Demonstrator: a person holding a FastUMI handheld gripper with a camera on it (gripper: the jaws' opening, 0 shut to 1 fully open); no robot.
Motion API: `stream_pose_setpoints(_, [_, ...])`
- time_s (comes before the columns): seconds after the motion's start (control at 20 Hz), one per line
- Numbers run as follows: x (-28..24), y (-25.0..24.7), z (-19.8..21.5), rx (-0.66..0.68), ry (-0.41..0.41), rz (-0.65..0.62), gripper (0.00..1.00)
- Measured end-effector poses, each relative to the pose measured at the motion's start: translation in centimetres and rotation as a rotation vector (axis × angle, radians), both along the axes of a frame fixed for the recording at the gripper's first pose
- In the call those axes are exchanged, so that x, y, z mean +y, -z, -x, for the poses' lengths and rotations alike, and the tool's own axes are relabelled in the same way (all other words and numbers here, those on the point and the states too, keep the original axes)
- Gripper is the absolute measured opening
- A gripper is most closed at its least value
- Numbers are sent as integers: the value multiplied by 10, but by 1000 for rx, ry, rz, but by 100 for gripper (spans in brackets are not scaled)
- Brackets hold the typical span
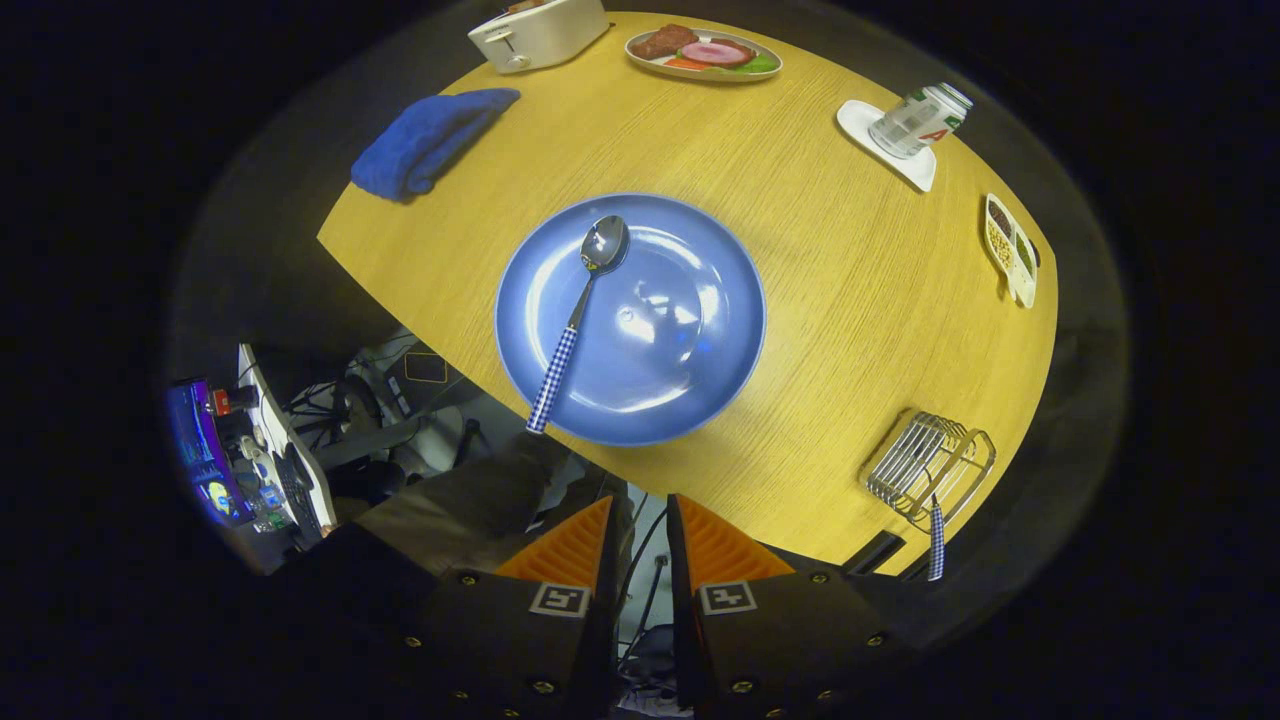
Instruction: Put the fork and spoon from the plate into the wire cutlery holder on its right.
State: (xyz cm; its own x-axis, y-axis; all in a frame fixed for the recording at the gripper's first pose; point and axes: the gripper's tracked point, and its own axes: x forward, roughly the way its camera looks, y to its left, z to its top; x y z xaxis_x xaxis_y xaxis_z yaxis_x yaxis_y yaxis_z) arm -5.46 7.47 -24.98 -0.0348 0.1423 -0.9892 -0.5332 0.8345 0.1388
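Claw (640,530) hovers high above the table edge, fingers parted and empty, spoon (580,315) on plate (690,390) well ahead.

Spoon (585,300) on plate (690,390), holder (925,465) rightward

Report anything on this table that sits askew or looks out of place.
The can lies tipped on its side across the white coaster. The spoon on the blue plate pokes its checked handle over the rim. A checked handle sticks out of the wire cutlery holder. The gripper holds nothing.
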Motion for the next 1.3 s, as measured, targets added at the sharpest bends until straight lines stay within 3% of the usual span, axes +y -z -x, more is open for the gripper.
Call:
stream_pose_setpoints(0.4, [65,27,-7,8,81,-84,26])
stream_pose_setpoints(0.85, [97,58,-10,29,165,-100,26])
stream_pose_setpoints(1.3, [101,90,-15,29,154,-54,26])
